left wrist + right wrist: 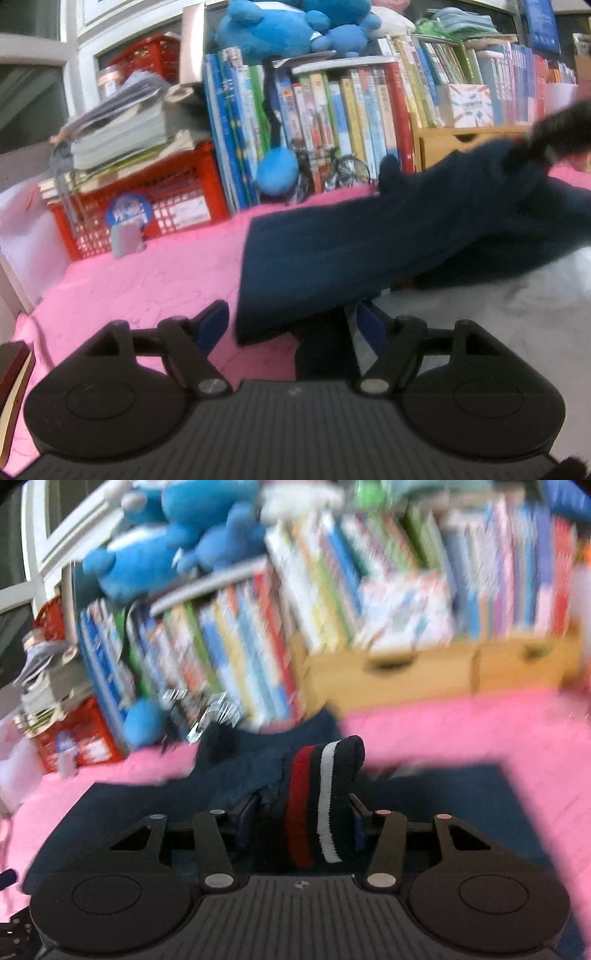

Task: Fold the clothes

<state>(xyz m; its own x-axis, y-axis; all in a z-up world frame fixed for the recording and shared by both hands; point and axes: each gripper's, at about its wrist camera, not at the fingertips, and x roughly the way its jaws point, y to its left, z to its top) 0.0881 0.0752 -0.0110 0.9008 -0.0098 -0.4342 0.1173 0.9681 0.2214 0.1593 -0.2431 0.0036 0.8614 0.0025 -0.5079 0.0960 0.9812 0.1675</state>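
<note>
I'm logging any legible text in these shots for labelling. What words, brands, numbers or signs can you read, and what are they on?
None can be read with confidence.
Book spines: printed titles, too small and blurred.
White box among the books: printed line, illegible.
Round blue sticker on the red crate: white characters, unreadable.
White label on the crate: too blurred.
Right wrist view: motion blur hides all print.

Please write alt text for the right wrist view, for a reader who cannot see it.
The right gripper is shut on the red-and-white striped cuff of a navy knit garment lying on a pink quilted cover. Blurred bookshelves and blue plush toys stand behind.
</note>
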